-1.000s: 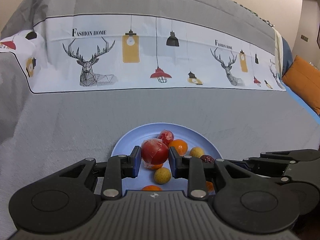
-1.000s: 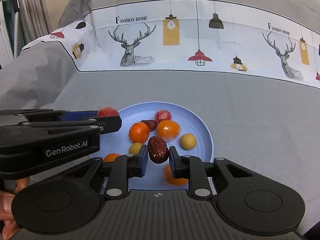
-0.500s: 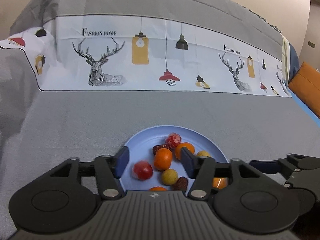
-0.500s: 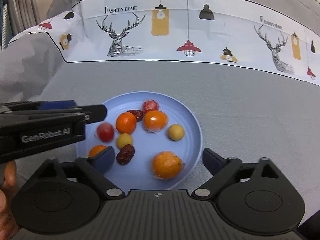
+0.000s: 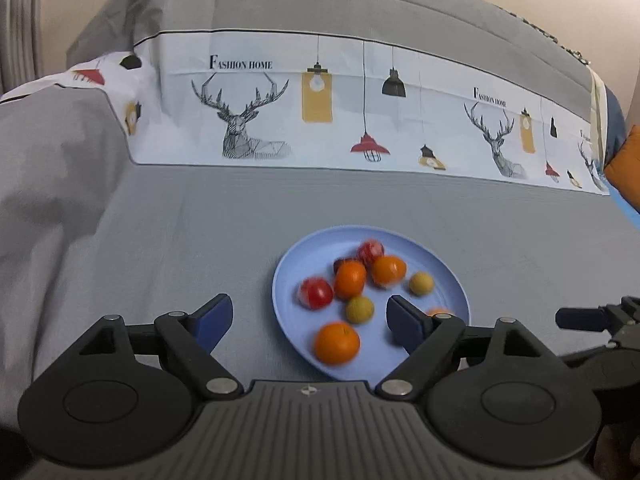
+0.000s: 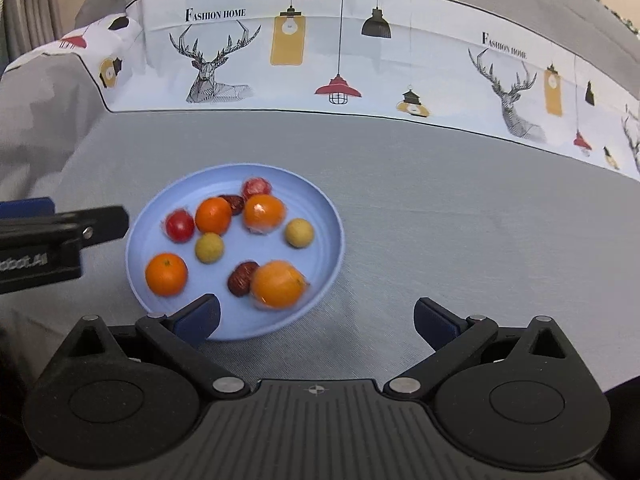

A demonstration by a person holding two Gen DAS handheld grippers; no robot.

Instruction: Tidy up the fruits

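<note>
A light blue plate [image 5: 288, 276] [image 6: 336, 236] lies on the grey bedcover and holds several fruits: oranges [image 6: 166, 273], a red tomato [image 5: 316, 293] [image 6: 180, 225], yellow fruits [image 6: 299, 233] and a brown date [image 6: 240, 278]. My left gripper [image 5: 309, 321] is open and empty, held back just left of the plate's near edge. My right gripper [image 6: 316, 319] is open and empty, held back by the plate's near right edge. The left gripper also shows at the left of the right wrist view [image 6: 60, 236].
The grey bedcover [image 6: 460, 208] has a white printed band with deer and lamps [image 6: 340, 48] across the back. An orange cushion [image 5: 628, 168] lies at the far right. The right gripper's finger [image 5: 592, 318] shows at the right of the left wrist view.
The left gripper let go of the red tomato and the right one let go of the brown date; both fruits now lie on the plate. Both grippers opened wide and drew back.
</note>
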